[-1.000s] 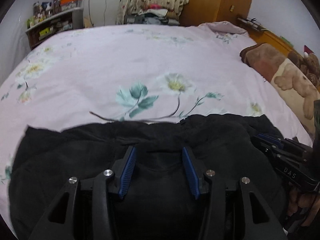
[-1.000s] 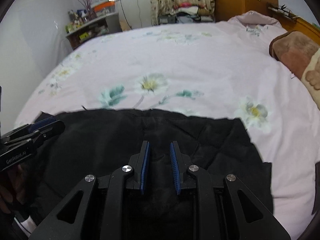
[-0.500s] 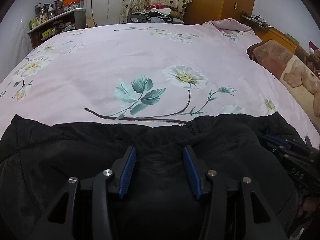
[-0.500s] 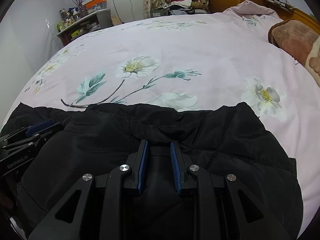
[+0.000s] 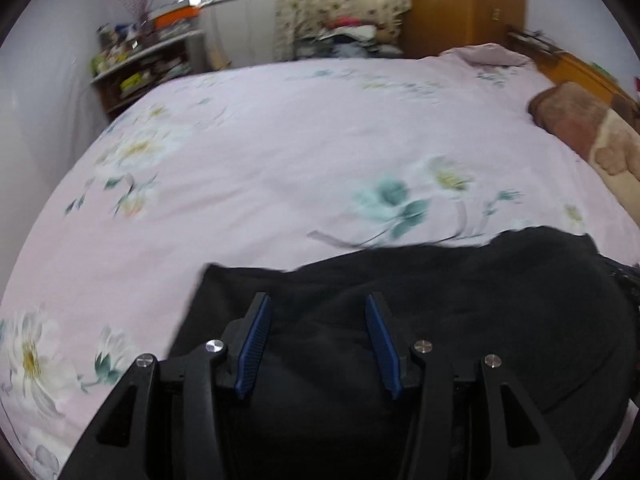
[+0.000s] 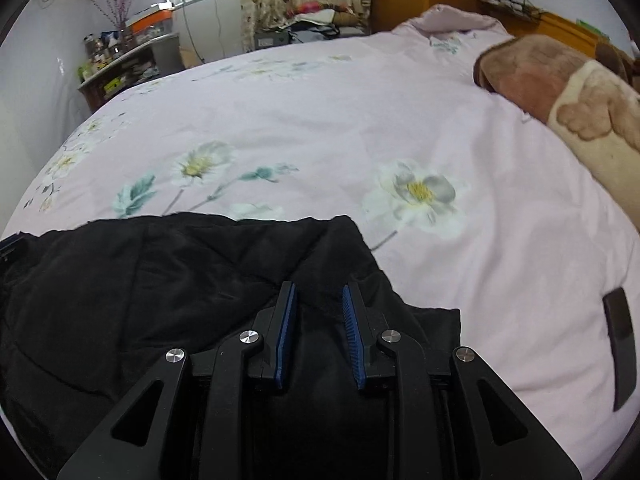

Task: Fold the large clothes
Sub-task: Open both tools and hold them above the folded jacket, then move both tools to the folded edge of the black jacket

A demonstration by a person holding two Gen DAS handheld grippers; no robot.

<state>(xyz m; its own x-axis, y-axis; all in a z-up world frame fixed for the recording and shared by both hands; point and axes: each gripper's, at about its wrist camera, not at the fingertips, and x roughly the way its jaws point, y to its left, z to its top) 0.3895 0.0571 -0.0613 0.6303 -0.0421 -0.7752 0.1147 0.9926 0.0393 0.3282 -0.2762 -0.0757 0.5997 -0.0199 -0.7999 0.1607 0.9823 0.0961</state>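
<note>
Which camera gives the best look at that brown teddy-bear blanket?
The right wrist view: the brown bear-print blanket is sharp there, with its folded end and a bear figure showing. The left wrist view catches only a smaller, blurred part of it at the frame's right edge.

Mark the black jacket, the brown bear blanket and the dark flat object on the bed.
black jacket (image 6: 160, 280), right wrist view, quilted upper surface.
brown bear blanket (image 6: 532, 76), right wrist view, brown end panel.
dark flat object (image 6: 620, 344), right wrist view, middle of its face.

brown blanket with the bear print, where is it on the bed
The brown blanket lies along the right edge of the pink floral bedspread in both wrist views, near the wooden headboard, well apart from the black jacket.
</note>
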